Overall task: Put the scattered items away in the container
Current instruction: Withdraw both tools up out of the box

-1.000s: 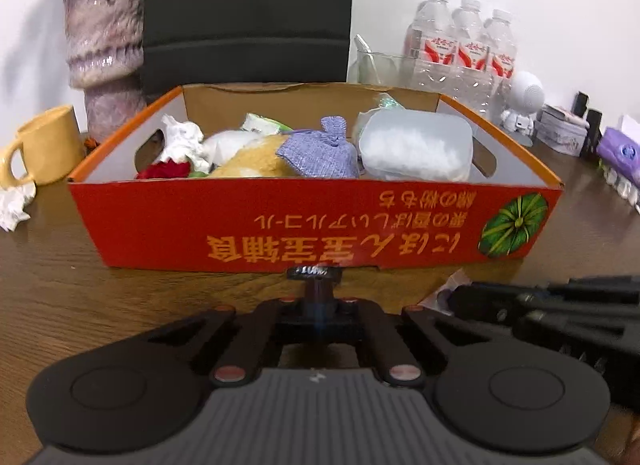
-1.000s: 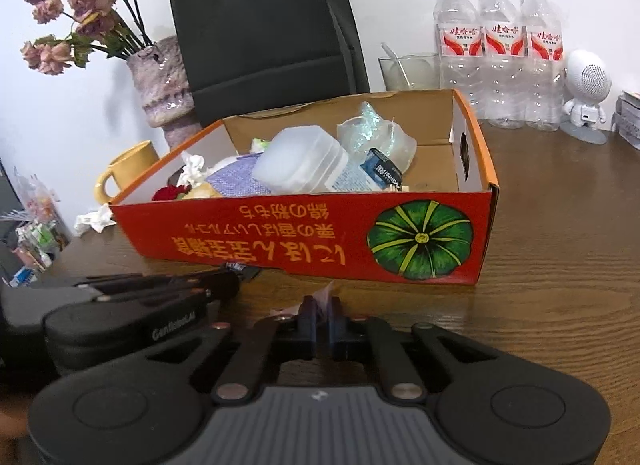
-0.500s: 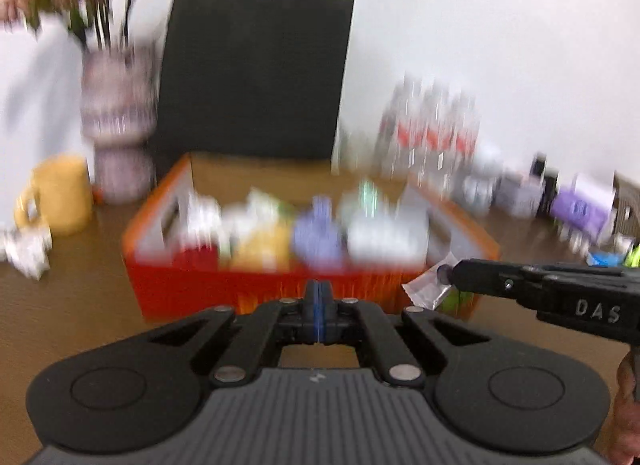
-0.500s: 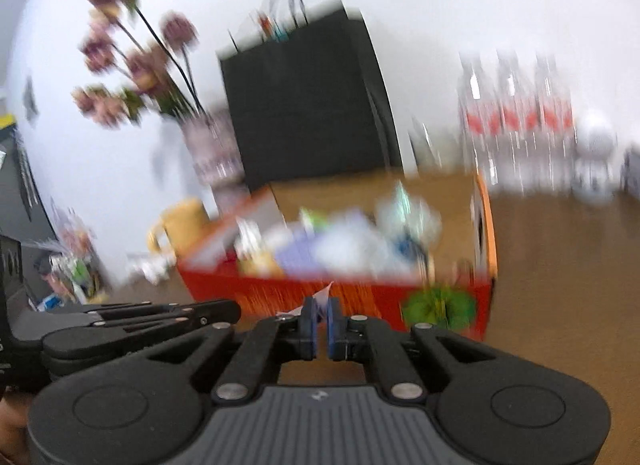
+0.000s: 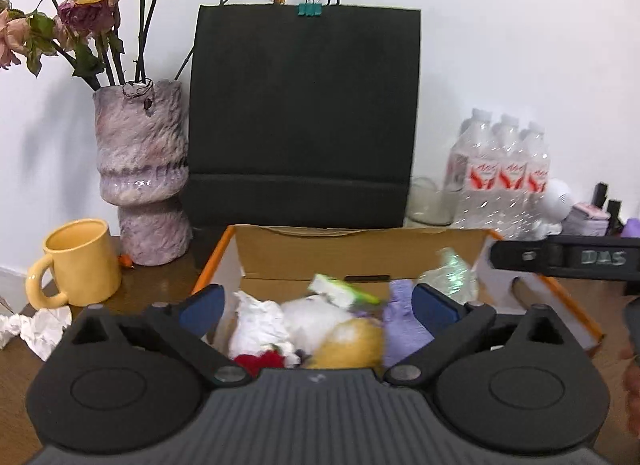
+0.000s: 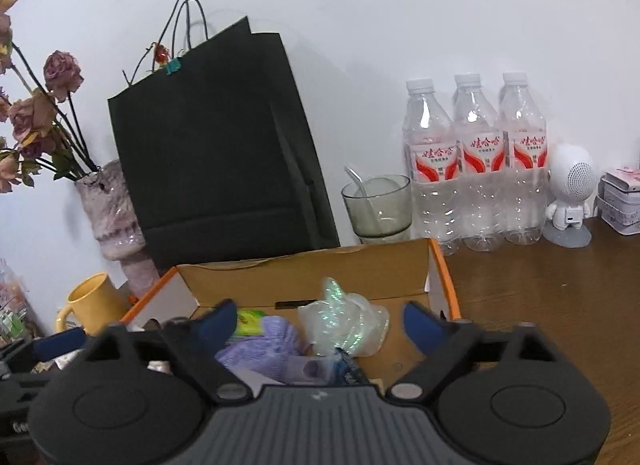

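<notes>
Both grippers hang over the orange cardboard box (image 5: 560,289), which sits on the wooden table (image 6: 560,297) in front of a black paper bag (image 5: 304,113). The left gripper (image 5: 316,303) is spreading its jaws over the heap with nothing between them, and the right gripper (image 6: 316,321) is likewise opening, empty, above the lilac cloth pouch (image 6: 272,339) and the crinkled clear wrapper (image 6: 344,321). Everything in the box looks light and soft: crumpled white tissue (image 5: 260,325), a yellow rounded lump (image 5: 352,341), something red (image 5: 260,359). Such things should give under the pads and are best pinched at a raised fold or corner. One crumpled tissue (image 5: 36,327) lies outside on the table beside the yellow mug (image 5: 80,263); a pinch across its highest crease should lift it, though it may tear or slip. The gripper bodies hide the near wall of the box and the table in front of it. The green-and-white packet (image 5: 340,291) is blurred, possibly mid-fall.
</notes>
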